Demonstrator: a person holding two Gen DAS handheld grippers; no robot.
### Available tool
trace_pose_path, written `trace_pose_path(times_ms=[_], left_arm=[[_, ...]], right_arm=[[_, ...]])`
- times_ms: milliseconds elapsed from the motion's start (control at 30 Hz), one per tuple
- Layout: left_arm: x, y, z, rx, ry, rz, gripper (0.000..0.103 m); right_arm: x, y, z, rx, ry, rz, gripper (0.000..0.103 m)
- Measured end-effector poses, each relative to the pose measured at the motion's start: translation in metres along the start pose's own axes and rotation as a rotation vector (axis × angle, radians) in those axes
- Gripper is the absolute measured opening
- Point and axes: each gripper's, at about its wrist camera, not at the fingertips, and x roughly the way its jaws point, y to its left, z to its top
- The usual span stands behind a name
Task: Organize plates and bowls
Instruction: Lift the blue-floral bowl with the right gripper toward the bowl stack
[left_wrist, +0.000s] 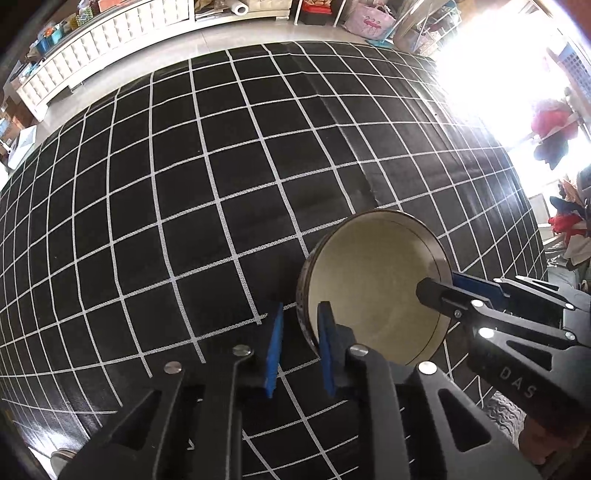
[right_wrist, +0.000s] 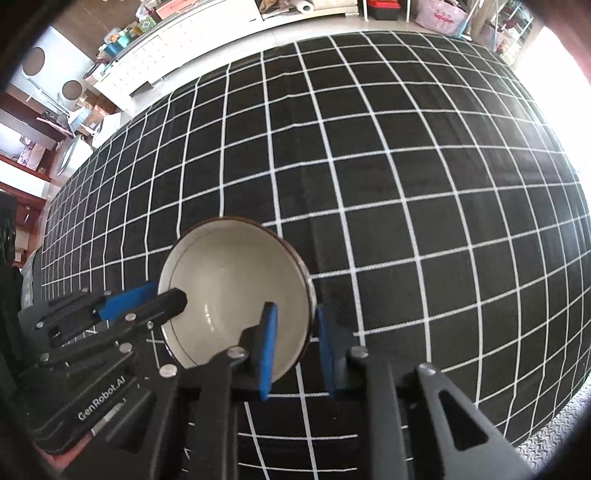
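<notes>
One cream bowl with a dark rim (left_wrist: 373, 288) (right_wrist: 229, 288) stands on the black checked tablecloth (left_wrist: 184, 221). My left gripper (left_wrist: 301, 306) points down over the bowl's left rim. One blue pad (left_wrist: 327, 347) is inside against the wall. The other pad (left_wrist: 275, 350) is outside, with a strip of cloth showing between it and the bowl. My right gripper (right_wrist: 293, 308) straddles the opposite rim. Its outer pad (right_wrist: 325, 347) is close to the rim and its inner pad (right_wrist: 267, 350) stands off from it. Each gripper also shows in the other's view: the right gripper (left_wrist: 447, 286) and the left gripper (right_wrist: 162, 295).
The cloth covers a wide table whose far edge (right_wrist: 332, 37) meets pale floor. Behind it runs a white tufted cabinet (left_wrist: 103, 40) with boxes on top and a pink bag (left_wrist: 369, 20). Clothes hang at the bright right side (left_wrist: 550, 125). A grey rug (right_wrist: 554, 428) lies below the near edge.
</notes>
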Motion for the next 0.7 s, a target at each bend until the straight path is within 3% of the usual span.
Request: trace_pose_path(times_ms=[167, 367, 700], left_arm=[[0.008, -0.01, 0.0, -0.003, 0.009, -0.013, 0.01], [0.016, -0.024, 0.0, 0.003, 0.004, -0.004, 0.01], [-0.004, -0.024, -0.009, -0.014, 0.003, -0.009, 0.009]], right_arm=[[0.0, -0.005, -0.002, 0.013, -0.008, -0.015, 0.011], [-0.001, -0.013, -0.003, 0.018, -0.018, -0.006, 0.01], [-0.01, -0.013, -0.015, 0.056, -0.01, 0.019, 0.01]])
